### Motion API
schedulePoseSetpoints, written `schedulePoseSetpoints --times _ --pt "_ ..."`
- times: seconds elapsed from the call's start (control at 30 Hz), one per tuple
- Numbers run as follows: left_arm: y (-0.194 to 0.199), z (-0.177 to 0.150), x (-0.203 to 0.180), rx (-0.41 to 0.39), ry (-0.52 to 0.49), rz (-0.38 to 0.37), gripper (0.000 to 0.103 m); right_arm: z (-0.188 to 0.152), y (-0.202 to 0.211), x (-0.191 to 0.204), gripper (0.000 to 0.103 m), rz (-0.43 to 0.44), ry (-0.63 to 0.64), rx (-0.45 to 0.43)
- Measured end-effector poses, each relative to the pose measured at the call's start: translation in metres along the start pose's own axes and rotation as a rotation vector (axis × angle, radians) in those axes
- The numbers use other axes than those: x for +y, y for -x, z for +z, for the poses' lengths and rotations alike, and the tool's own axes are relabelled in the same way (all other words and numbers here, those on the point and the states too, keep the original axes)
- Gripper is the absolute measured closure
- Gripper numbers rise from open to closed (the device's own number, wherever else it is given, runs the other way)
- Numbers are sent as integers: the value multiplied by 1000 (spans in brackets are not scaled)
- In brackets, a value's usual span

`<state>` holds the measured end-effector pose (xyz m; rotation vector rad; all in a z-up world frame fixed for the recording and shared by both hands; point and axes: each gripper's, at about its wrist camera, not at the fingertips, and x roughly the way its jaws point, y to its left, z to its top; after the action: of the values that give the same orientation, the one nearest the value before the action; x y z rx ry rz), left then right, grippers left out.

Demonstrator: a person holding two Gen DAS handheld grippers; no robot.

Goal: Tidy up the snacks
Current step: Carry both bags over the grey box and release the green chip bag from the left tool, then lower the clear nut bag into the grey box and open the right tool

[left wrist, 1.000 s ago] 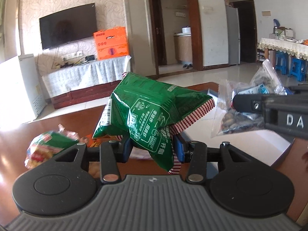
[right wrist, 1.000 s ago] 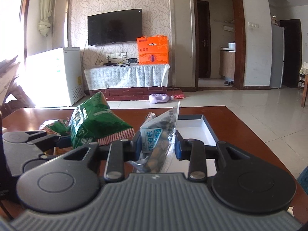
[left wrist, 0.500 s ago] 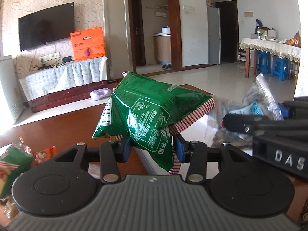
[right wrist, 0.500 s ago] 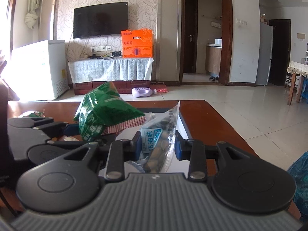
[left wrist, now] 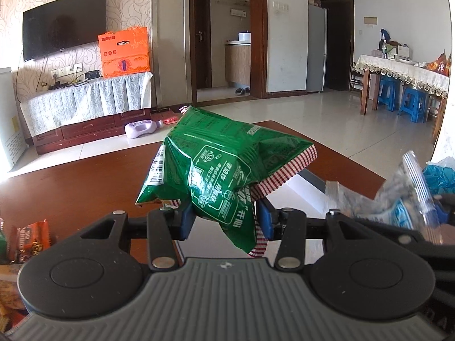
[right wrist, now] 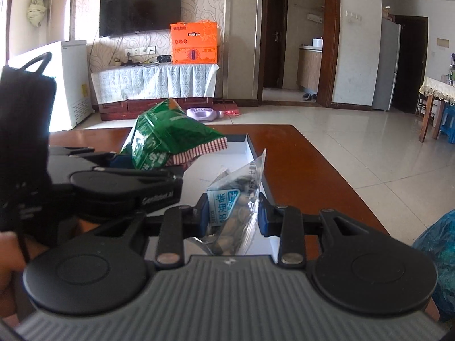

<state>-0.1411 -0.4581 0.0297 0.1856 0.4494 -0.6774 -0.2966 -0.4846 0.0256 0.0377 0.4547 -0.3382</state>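
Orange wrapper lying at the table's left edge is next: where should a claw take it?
Grip the orange wrapper across its narrow middle, coming from above. It appears to lie flat on the table with crimped ends, so a side approach would likely just slide it.

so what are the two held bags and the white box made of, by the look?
Green snack bag: glossy plastic film, going by its crinkles and highlights, with a crimped checked seal. Clear nut pouch: transparent plastic, contents visible through it. White box: looks like matte cardboard with thin dark-edged walls, but that's less certain.
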Motion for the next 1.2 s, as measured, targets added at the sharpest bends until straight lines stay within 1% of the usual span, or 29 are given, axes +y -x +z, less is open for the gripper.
schedulePoseSetpoints --times 0.13,0.33,0.5,0.67,0.73,0.77,0.83,0.93,1.2 --pt "-19 5 2 8 9 -7 51 0 -6 0 67 6 7 22" --pt "-39 11 9 13 -4 -18 50 1 -14 9 67 28 40 54" --pt "-47 8 6 13 -33 2 42 -1 -15 11 67 28 44 68" --pt "-52 10 8 22 -25 -6 40 1 -17 11 67 34 45 73" --pt "-50 9 7 21 -25 -12 36 3 -18 11 67 37 48 73" --pt "-48 9 7 18 -24 -5 34 3 -18 12 67 36 50 72" --pt "-43 9 9 13 -22 2 28 1 -19 9 67 34 46 74" --pt "-30 6 9 -4 -22 7 21 0 -20 6 67 32 38 74" --pt "2 4 20 -29 -31 8 20 -1 -25 9 67 25 35 84"
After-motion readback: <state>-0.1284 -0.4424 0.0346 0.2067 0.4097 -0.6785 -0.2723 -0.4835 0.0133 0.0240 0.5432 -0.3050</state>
